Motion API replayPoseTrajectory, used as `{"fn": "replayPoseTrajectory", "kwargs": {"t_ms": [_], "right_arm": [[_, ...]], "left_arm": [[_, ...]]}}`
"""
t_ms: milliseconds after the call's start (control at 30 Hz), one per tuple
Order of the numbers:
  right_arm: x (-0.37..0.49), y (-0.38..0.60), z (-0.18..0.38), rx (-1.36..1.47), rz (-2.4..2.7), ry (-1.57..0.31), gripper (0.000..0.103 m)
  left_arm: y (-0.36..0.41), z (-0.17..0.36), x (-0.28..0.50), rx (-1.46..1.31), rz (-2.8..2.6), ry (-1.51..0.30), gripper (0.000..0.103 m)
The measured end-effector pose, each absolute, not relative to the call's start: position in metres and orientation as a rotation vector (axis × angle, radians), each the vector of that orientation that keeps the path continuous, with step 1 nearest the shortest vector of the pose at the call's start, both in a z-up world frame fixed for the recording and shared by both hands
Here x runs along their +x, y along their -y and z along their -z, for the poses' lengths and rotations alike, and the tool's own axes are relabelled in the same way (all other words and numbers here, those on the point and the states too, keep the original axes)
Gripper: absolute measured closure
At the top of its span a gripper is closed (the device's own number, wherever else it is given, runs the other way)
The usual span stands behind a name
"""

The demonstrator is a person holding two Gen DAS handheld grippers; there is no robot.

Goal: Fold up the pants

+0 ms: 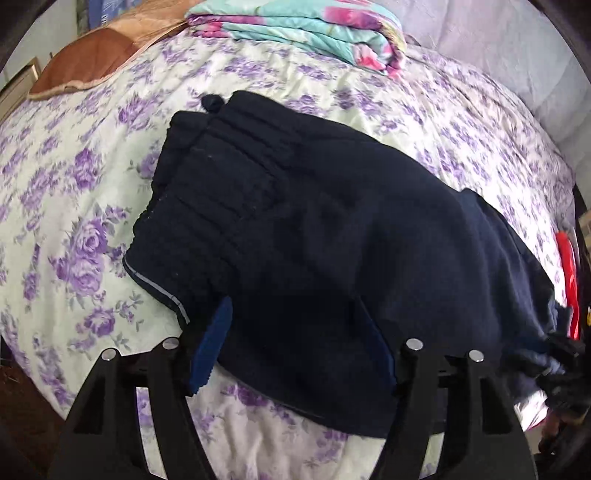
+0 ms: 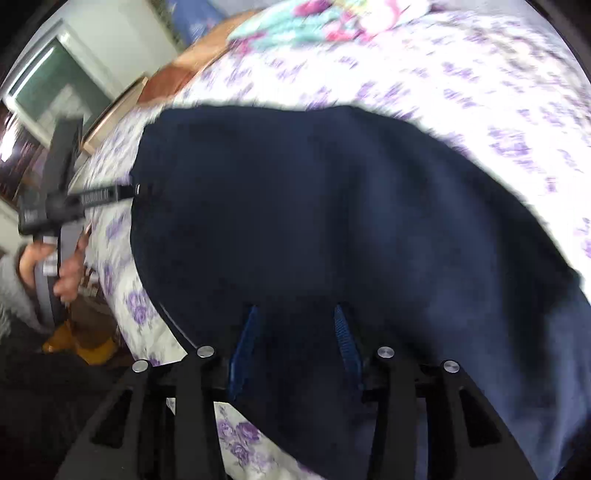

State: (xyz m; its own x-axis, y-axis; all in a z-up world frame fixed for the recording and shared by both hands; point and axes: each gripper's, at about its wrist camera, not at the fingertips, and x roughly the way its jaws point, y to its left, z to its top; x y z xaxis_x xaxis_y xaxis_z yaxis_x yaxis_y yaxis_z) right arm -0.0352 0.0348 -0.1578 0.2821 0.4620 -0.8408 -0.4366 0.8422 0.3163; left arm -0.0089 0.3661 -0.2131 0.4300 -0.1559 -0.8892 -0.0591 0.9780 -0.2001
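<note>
Dark navy pants (image 1: 332, 229) lie folded on the bed, ribbed waistband (image 1: 221, 177) at the far left. My left gripper (image 1: 295, 343) is open, its blue pads (image 1: 216, 332) spread either side of the near edge of the pants, not closed on the cloth. The right wrist view is blurred. The pants (image 2: 332, 221) fill it. My right gripper (image 2: 295, 332) has its blue pads (image 2: 245, 343) apart with navy fabric between them. The left gripper's body (image 2: 62, 206) and the hand holding it show at the left of the right wrist view.
A bedspread (image 1: 92, 206) with purple flowers covers the bed. A folded teal and pink blanket (image 1: 306, 29) lies at the far side, a brown pillow (image 1: 85, 62) at the far left. A red object (image 1: 567, 266) sits at the right edge. The bed's edge (image 2: 122, 332) is at the lower left.
</note>
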Motion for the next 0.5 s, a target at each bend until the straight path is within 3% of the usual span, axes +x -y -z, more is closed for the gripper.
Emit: {"fn": "replayPoseTrajectory", "kwargs": {"t_ms": [133,300,500], "right_arm": [[-0.071,0.073,0.123,0.339,-0.367,-0.977,0.053],[-0.184,0.244,0.132,0.874,0.119,-0.768,0.053],[-0.255,0.309,0.169,1.164,0.306,-0.663,0.053]], "left_arm": [[-0.361,0.187,-0.022,-0.283,0.185,-1.088,0.034],[-0.342,0.19,-0.03,-0.246,0.235,-1.121,0.029],[-0.313,0.197,-0.021,-0.232,0.317,-1.164,0.029]]}}
